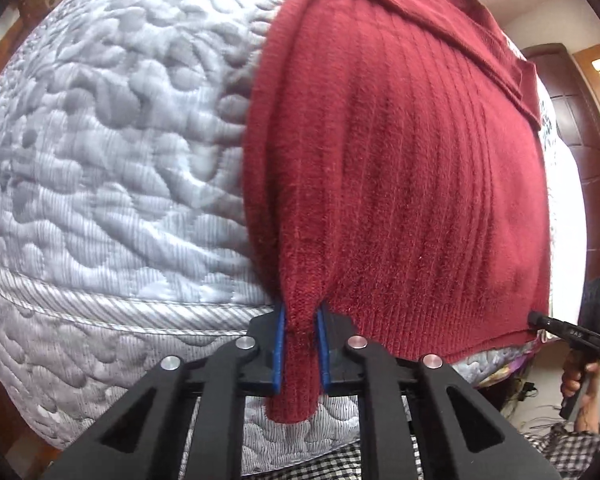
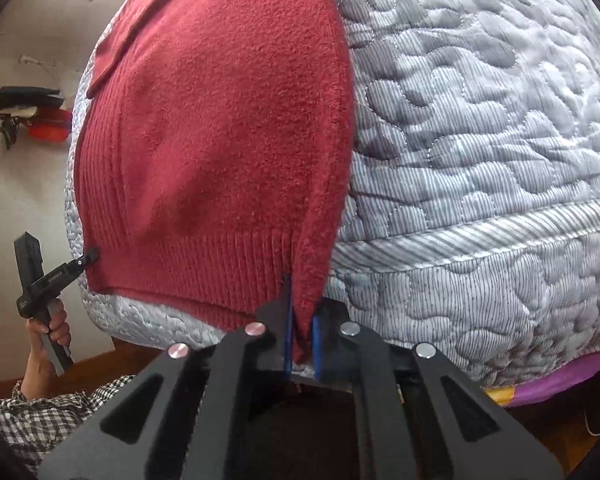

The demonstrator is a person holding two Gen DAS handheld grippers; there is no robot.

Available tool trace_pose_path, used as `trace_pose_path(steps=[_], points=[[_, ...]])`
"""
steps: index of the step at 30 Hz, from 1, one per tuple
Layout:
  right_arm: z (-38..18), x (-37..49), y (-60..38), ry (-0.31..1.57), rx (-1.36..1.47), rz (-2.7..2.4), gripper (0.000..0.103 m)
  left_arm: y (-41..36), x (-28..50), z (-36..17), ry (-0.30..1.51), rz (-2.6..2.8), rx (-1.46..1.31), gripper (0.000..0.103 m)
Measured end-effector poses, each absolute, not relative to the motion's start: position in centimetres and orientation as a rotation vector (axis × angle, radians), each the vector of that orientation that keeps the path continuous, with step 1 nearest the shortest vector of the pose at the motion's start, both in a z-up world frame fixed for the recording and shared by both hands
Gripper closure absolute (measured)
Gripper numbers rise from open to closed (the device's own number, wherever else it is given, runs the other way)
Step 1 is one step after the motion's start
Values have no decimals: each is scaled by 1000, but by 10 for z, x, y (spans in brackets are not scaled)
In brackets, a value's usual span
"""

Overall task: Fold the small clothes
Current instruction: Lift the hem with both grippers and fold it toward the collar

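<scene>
while spread on mattress [image 1: 100,160], sweater [image 1: 400,180] hem sits between both jaws.

Sweater [image 1: 400,184] collar cut off above; hem corners hidden between blue fingers [image 1: 278,350].

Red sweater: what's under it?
The quilted grey mattress lies under the red sweater, showing at its sides and hem. Anything between them is covered, so unknown.
</scene>
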State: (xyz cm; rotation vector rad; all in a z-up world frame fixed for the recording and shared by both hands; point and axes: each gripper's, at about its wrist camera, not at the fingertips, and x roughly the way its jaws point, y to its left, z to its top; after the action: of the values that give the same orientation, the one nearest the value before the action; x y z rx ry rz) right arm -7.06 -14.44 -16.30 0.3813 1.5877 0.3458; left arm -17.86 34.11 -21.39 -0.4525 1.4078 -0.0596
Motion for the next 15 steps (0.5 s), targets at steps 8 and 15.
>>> trace_pose_path(steps=[8, 15], points=[[-118, -64, -153, 1506, 461, 400, 98, 350, -145, -164, 1307, -159, -471, 91], [-91, -19, -161, 1429, 544, 454, 98, 367, -98, -134, 1199, -148, -592, 91]])
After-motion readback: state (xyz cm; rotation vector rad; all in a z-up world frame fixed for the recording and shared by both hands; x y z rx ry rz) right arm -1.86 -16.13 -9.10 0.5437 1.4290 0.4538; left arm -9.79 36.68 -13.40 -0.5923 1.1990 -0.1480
